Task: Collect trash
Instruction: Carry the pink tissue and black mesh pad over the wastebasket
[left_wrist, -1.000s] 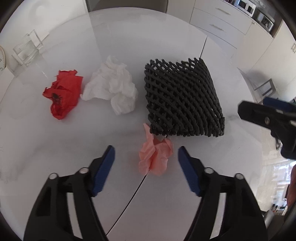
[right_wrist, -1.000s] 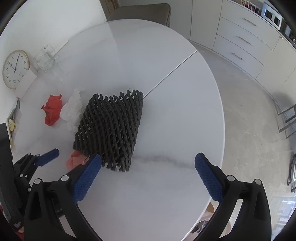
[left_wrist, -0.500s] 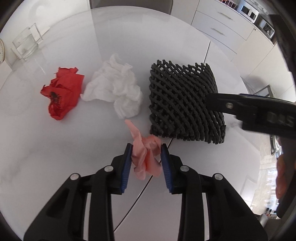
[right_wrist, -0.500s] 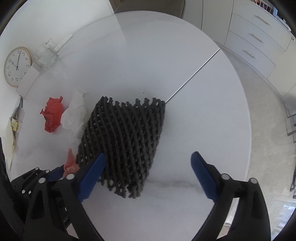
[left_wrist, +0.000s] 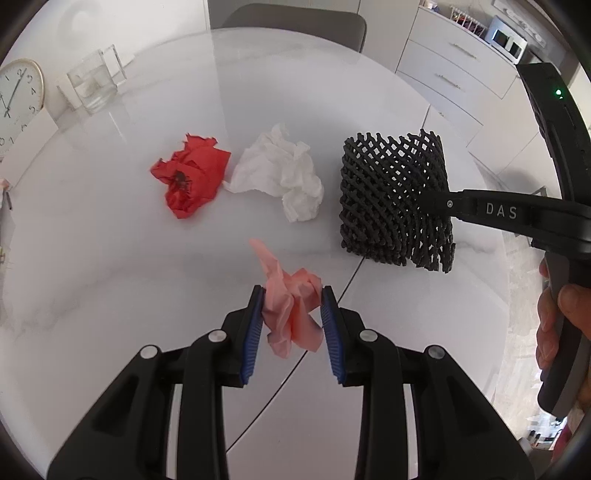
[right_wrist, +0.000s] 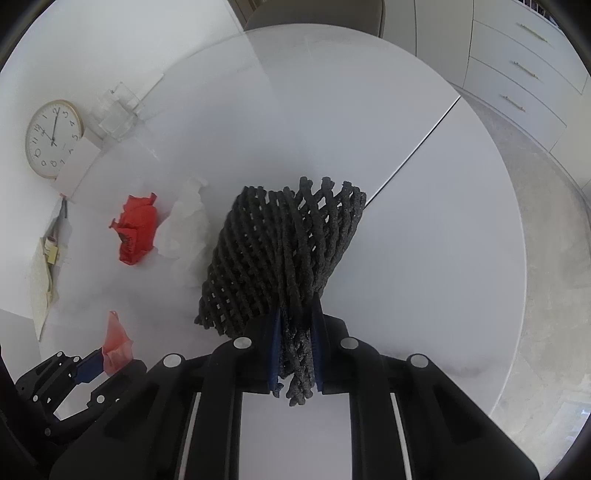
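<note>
My left gripper (left_wrist: 292, 295) is shut on a crumpled pink paper (left_wrist: 291, 310), held a little above the white table (left_wrist: 110, 258). My right gripper (right_wrist: 295, 317) is shut on the near edge of a black foam net sleeve (right_wrist: 280, 251), which is squeezed and tilted up. The sleeve also shows in the left wrist view (left_wrist: 391, 195), with the right gripper's finger across it. A crumpled red paper (left_wrist: 190, 177) and a crumpled white tissue (left_wrist: 280, 177) lie on the table beyond. The pink paper also shows in the right wrist view (right_wrist: 116, 339).
A clear glass container (left_wrist: 94, 83) and a round clock (left_wrist: 18, 99) stand at the table's far left. A chair back (left_wrist: 295, 22) is behind the table. White drawers (left_wrist: 454, 74) stand at the right. Papers (right_wrist: 46, 273) lie past the left edge.
My left gripper closed on the pink paper and lifted it. My right gripper moved in and closed on the black net sleeve, bunching its near edge.
</note>
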